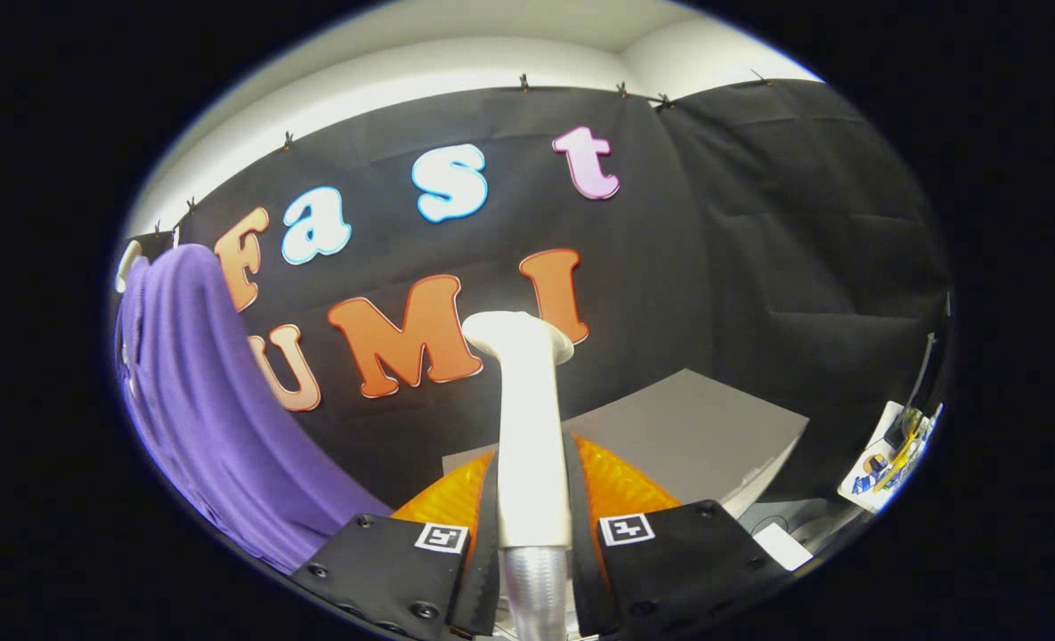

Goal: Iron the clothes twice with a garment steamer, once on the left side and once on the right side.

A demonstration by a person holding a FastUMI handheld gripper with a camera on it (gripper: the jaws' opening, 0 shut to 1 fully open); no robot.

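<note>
Gripper point(531, 499) clamps steamer point(525, 418); purple garment point(215, 409) left, apart.

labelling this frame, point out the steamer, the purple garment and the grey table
garment steamer point(527, 418): gripper view, on its white handle, clamped between the fingers
purple garment point(198, 392): gripper view, mid-fabric
grey table point(705, 436): gripper view, bare top

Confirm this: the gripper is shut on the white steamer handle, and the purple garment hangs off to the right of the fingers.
Not quite. In the gripper view the gripper is shut on the white steamer handle, but the purple garment hangs to the left of the fingers, not the right.
</note>
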